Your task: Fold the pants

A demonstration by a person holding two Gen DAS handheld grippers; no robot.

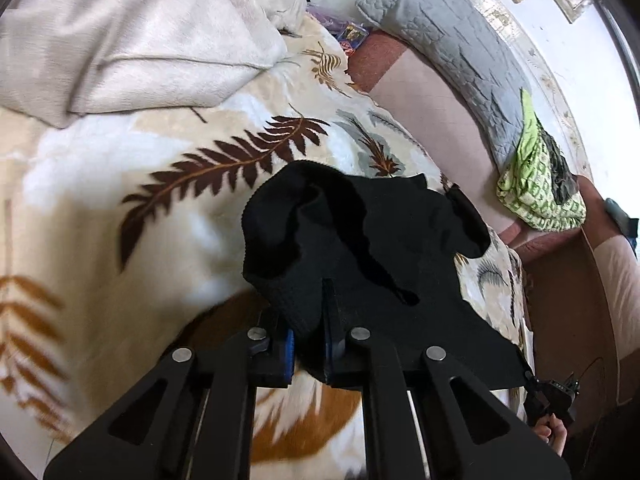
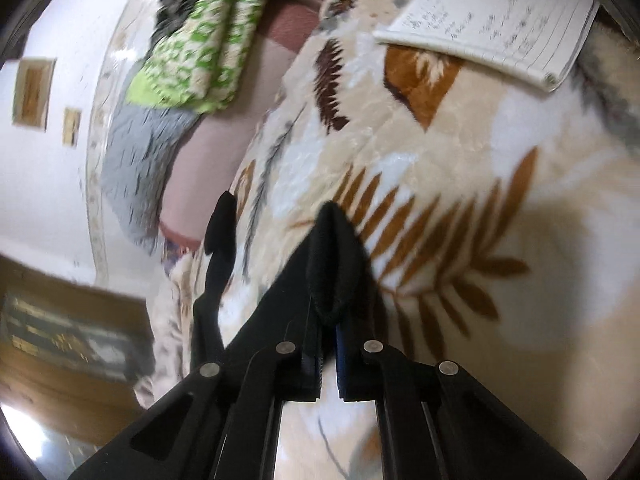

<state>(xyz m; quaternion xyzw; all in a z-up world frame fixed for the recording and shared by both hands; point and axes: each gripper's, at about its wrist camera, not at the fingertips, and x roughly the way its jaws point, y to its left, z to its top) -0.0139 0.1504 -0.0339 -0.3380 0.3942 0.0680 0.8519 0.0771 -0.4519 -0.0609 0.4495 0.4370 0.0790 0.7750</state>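
Observation:
The black pants (image 1: 360,240) hang lifted above a leaf-patterned blanket (image 1: 160,200). My left gripper (image 1: 310,344) is shut on a bunched edge of the pants. The cloth stretches right to my right gripper (image 1: 550,396), seen small at the lower right with a hand on it. In the right wrist view, my right gripper (image 2: 329,312) is shut on another fold of the black pants (image 2: 332,256), which trail off to the left over the blanket (image 2: 440,160).
A cream folded blanket (image 1: 132,40) lies at the far left. A grey quilted pillow (image 1: 452,40) and a green patterned cloth (image 1: 536,184) rest on the pink sofa back (image 1: 432,120). A lined notebook (image 2: 492,20) lies on the blanket.

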